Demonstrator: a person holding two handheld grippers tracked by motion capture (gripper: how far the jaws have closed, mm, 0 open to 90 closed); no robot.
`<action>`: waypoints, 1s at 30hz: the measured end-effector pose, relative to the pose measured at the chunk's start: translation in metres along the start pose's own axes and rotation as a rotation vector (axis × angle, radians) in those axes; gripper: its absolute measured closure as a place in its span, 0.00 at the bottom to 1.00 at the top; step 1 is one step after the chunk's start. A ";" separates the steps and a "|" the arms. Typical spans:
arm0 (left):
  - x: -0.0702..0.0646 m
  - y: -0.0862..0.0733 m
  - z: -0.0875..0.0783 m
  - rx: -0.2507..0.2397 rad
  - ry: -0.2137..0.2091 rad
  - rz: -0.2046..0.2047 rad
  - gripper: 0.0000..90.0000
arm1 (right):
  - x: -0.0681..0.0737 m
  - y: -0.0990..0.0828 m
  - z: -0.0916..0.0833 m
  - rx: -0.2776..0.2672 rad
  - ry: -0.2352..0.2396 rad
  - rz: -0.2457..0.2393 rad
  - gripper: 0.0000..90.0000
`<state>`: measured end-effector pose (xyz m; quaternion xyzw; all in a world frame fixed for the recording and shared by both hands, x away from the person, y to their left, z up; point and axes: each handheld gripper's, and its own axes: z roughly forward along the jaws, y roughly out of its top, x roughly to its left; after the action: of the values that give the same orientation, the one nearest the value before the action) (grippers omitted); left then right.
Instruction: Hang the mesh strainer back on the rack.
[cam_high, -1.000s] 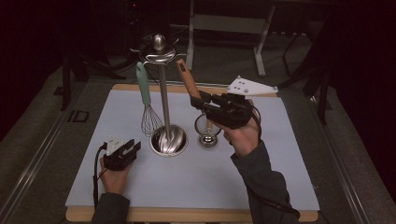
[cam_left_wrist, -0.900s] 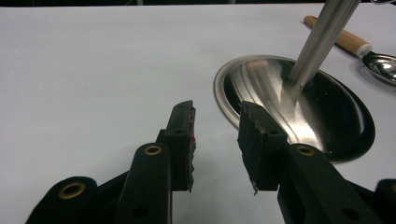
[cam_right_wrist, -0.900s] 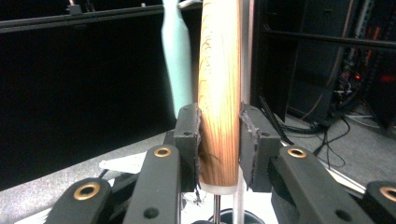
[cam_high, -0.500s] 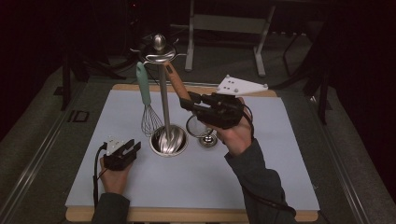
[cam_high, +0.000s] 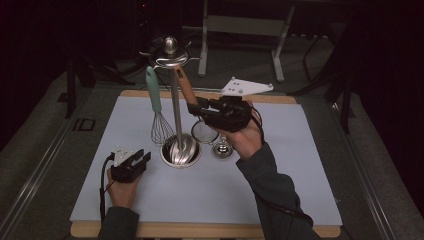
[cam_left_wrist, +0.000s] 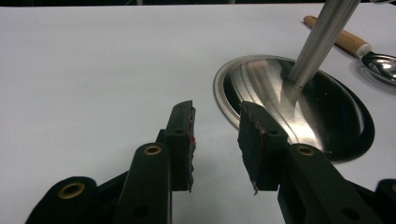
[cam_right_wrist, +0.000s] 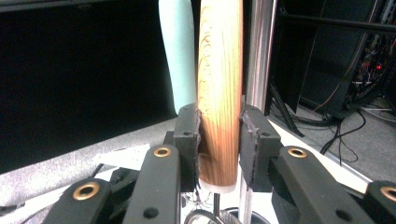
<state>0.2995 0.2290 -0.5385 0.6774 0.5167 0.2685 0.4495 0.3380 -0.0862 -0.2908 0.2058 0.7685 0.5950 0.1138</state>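
Now the right gripper (cam_right_wrist: 218, 140) is clamped on the wooden handle (cam_right_wrist: 219, 93) of the strainer (cam_high: 204, 131), right beside the stand's pole (cam_high: 176, 107). I think the handle top must go up to a hook slowly, without knocking the whisk (cam_high: 159, 117). The left gripper (cam_left_wrist: 215, 142) rests on the mat (cam_high: 280, 165), jaws apart, empty.
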 end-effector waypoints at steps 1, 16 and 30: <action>0.000 0.000 0.000 -0.001 0.000 -0.001 0.73 | 0.000 0.000 0.002 0.006 -0.001 -0.001 0.78; 0.000 0.000 0.000 -0.002 0.002 -0.002 0.73 | 0.007 0.003 0.008 0.065 -0.040 -0.057 0.72; 0.000 0.000 0.000 0.001 0.002 0.001 0.73 | 0.008 -0.006 0.006 0.157 -0.102 -0.146 0.77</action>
<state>0.2998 0.2284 -0.5386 0.6777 0.5169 0.2690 0.4485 0.3327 -0.0784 -0.2972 0.1876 0.8190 0.5117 0.1792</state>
